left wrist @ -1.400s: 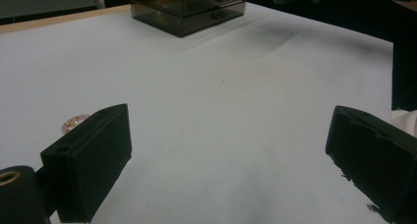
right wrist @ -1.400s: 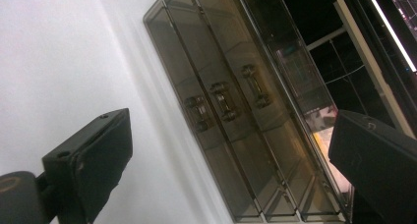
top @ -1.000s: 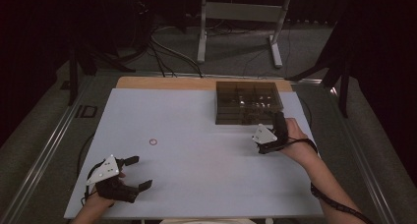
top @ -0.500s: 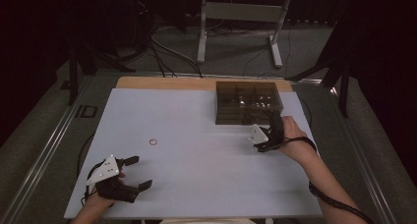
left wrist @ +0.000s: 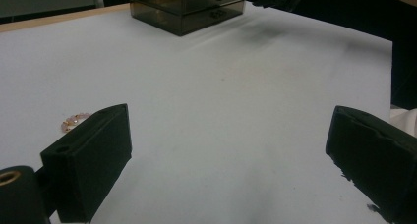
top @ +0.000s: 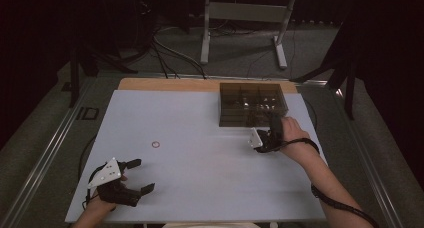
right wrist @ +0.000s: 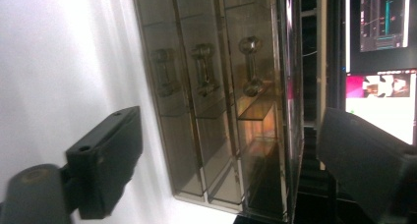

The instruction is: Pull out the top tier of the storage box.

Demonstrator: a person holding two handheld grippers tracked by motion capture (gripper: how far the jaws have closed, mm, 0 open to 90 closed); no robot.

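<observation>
A dark see-through drawer box (top: 252,104) stands at the far right of the white table (top: 200,198). My right gripper (top: 270,124) lies turned on its side right in front of it. In the right gripper view the jaws (right wrist: 231,135) are wide apart and have just been closing a little; the box front (right wrist: 221,111) with three dumbbell-shaped drawer handles (right wrist: 251,67) lies ahead, with nothing touching the pads. A small pinkish ring (top: 156,144) lies left of centre. My left gripper (top: 144,175) rests open at the near left, the ring (left wrist: 74,121) just beyond its left jaw.
A wooden strip (top: 165,84) borders the table's far edge. Behind it are cables and a grey stand (top: 245,13) on the floor. Metal rails run along both sides of the table. Lit screens (right wrist: 383,17) stand beyond the box in the right gripper view.
My right gripper has edged a little closer to the front of the drawer box. The left gripper and the ring have stayed put.
</observation>
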